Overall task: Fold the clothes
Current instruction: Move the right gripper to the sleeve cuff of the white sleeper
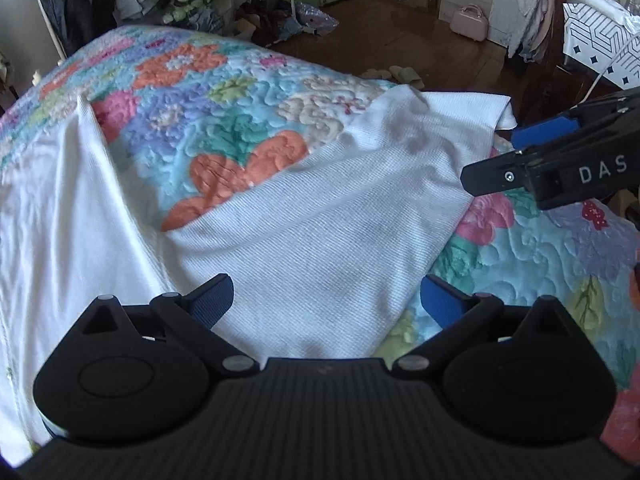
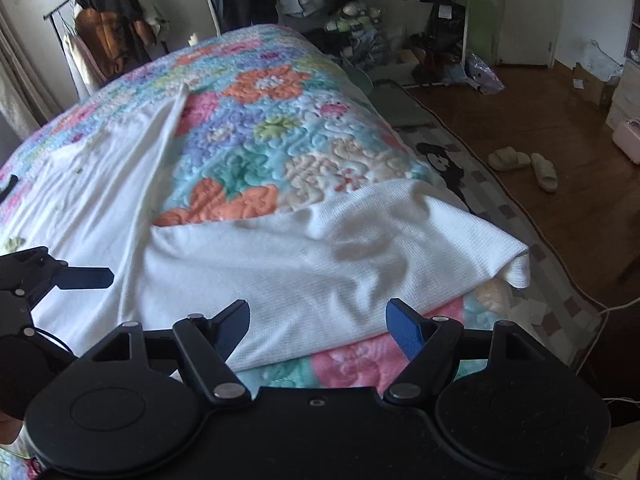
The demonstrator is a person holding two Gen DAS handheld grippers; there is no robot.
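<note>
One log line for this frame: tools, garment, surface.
left tool: open, empty | right tool: open, empty | white garment: spread, unfolded | floral quilt: beneath

A bed (image 2: 280, 128) carried everything, covered by a quilted floral bedspread (image 1: 224, 120) in orange, pink, teal and lilac. A white garment (image 1: 304, 240) lay directly on the quilt, spread in two arms: a ribbed section ran to the right edge of the bed, its corner (image 2: 518, 270) drooping over the side; a smoother section (image 2: 104, 184) stretched up the left, one fold standing in a ridge. Flowered quilt showed between the two sections.
</note>
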